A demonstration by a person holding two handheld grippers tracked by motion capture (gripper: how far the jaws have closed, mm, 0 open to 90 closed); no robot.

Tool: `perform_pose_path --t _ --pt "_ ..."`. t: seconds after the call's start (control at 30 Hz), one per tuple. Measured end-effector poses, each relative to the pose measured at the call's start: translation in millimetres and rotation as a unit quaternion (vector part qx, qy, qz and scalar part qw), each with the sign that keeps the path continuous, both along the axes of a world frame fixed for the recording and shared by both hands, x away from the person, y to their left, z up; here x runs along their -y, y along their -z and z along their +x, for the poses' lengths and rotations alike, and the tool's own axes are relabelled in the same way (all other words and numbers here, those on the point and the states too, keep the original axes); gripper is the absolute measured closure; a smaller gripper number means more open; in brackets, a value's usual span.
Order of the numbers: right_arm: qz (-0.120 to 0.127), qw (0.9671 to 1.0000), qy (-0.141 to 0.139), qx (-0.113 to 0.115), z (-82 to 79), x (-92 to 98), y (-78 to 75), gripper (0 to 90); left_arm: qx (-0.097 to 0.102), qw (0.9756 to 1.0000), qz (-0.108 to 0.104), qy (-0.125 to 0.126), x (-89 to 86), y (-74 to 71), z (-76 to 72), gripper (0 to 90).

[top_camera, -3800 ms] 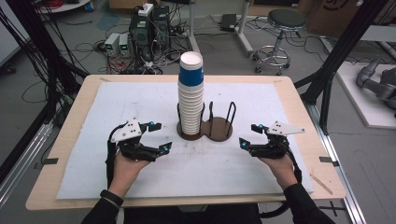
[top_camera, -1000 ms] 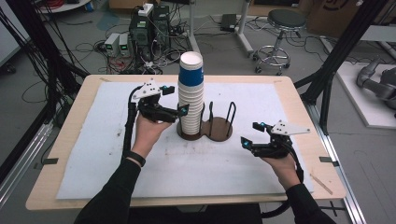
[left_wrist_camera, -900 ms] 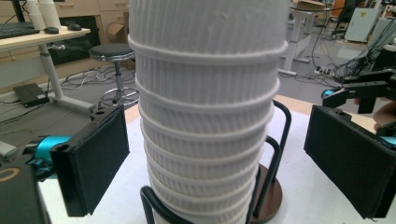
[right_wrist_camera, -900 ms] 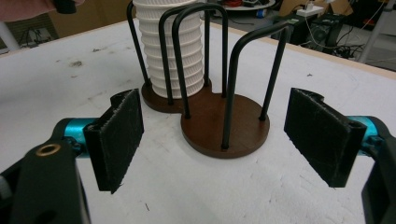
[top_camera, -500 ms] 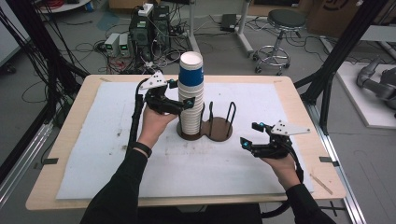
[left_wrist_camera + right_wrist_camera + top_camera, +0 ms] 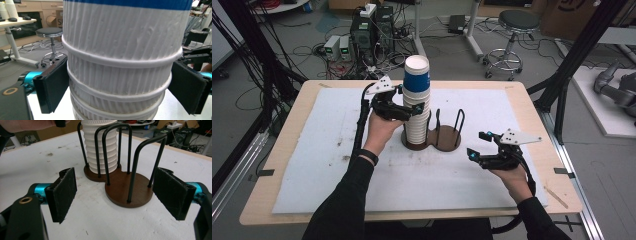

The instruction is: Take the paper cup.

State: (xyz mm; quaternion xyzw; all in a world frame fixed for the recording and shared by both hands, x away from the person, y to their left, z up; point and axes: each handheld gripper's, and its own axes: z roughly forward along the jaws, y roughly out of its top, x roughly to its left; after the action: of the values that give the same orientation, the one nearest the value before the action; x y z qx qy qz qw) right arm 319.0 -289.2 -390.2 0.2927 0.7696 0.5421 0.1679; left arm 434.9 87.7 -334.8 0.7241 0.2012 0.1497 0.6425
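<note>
The stack of cups stands just above the centre of the high view, seated in the left ring of a two-place wooden holder whose black wire hoops keep the column upright. The left gripper reaches it from the left at about mid height; its jaws have just been closing and now bracket the stack, one pad lying against the ribbed wall at the left of the left gripper view, the other right at a rim on the right, though I cannot tell whether they press yet. Gripping below a rolled rim would, I judge, let the upper cups, topped by the blue-banded cup, lift off together. The right gripper waits at the lower right, jaws open and empty, aimed at the holder's free right ring, likely where cups are to go. The hoops around the stack hinder any lower grip. A white mat covers the table; a stool and some electronics sit beyond, at the top of the frame.
</note>
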Motion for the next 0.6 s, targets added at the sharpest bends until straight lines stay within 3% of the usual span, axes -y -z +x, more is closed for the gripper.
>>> perform_pose_path --t 0.37,0.57,0.6 --pt "0.013 0.9999 0.001 0.01 7.0 -4.9 -16.8 20.4 0.003 1.0 0.004 0.002 -1.0 -0.3 0.3 10.6" --pt "0.018 0.9996 -0.005 0.021 17.9 -12.8 -37.2 20.5 0.002 1.0 0.003 0.001 -0.6 -0.5 -0.3 10.6" --pt "0.019 0.9994 -0.007 0.028 22.1 -16.5 -47.2 20.7 0.002 1.0 0.003 0.0 -0.3 -0.4 -0.4 10.6"
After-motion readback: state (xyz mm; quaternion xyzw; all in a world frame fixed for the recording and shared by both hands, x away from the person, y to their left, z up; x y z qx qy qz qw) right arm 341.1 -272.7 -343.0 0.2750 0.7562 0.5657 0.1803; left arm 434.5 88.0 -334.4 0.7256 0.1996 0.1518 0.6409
